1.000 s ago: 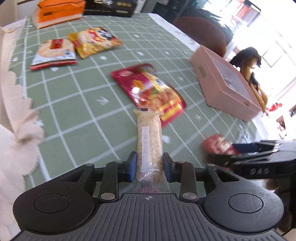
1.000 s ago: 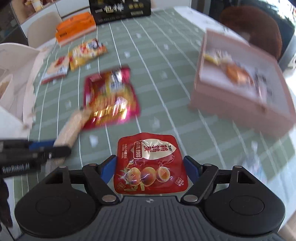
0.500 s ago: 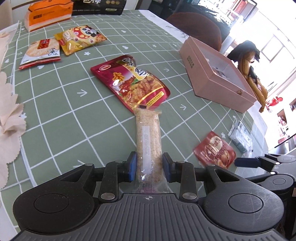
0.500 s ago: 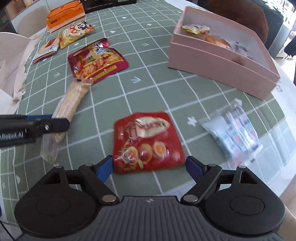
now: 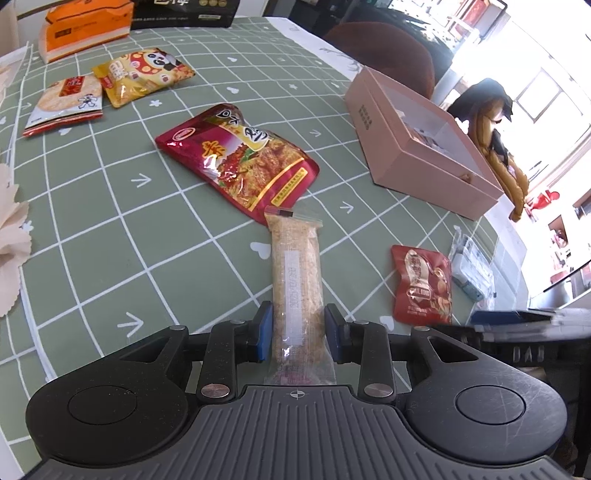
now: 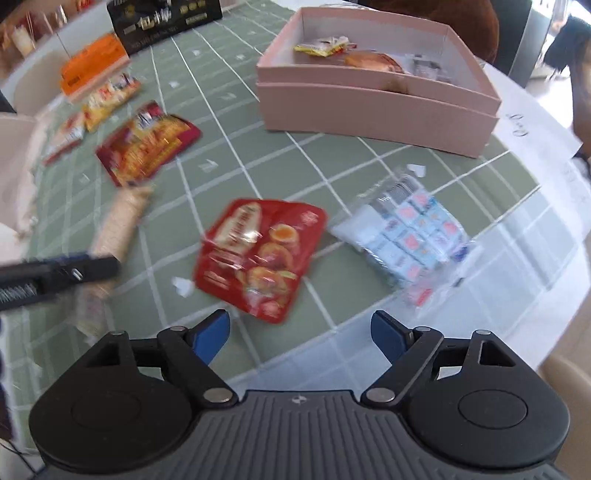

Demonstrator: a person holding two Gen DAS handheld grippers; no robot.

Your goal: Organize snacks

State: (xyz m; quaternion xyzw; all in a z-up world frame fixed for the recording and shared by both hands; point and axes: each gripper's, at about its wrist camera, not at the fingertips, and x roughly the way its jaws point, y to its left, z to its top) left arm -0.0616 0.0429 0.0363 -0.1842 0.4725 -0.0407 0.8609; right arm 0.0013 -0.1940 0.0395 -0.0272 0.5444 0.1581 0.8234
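Note:
My left gripper [image 5: 297, 326] is shut on a long clear-wrapped beige snack bar [image 5: 296, 273], which points forward over the green checked tablecloth [image 5: 110, 221]. My right gripper [image 6: 300, 332] is open and empty, just behind a small red egg snack pouch [image 6: 260, 254] lying flat on the cloth; the pouch also shows in the left wrist view [image 5: 424, 284]. The pink open box [image 6: 373, 85] holds several small snacks at the far right. The bar [image 6: 118, 225] and left gripper [image 6: 59, 275] appear blurred at the left of the right wrist view.
A large red pouch [image 5: 240, 166] lies ahead of the bar. A yellow panda bag [image 5: 142, 75], a rice cracker pack [image 5: 64, 99] and an orange box [image 5: 85, 27] lie far left. A clear pack of blue-white sweets [image 6: 410, 236] lies near the table's right edge.
My right gripper let go of the red egg pouch, opened wide and drew back and to the right. My left gripper kept its hold on the bar and shifted slightly.

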